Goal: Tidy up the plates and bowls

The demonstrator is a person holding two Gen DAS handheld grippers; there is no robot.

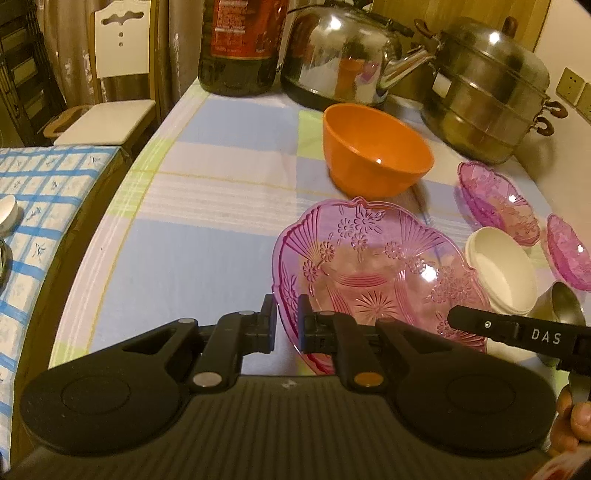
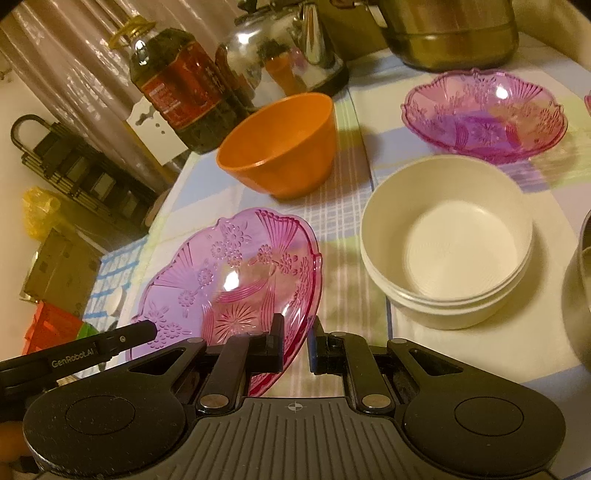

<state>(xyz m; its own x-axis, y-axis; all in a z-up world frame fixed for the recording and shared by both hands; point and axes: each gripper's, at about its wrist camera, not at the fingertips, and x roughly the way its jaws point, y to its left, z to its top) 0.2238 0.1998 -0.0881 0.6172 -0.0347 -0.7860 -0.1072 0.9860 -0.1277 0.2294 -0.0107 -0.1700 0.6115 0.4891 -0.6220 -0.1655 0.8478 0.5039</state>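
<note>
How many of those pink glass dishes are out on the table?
3. One pink dish is gripped at its rim by both hand-held grippers; a second sits behind the white bowls; a third is cut off at the right edge. Others may be hidden.

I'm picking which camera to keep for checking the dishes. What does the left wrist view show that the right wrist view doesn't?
Only the left wrist view: a white chair, the full steamer pot and a third pink dish.
Only the right wrist view: the oil bottle's yellow cap and a yellow bag.
Both: the orange bowl, stacked white bowls, the kettle, and the near pink dish gripped at its rim by the left tool and right tool.
</note>
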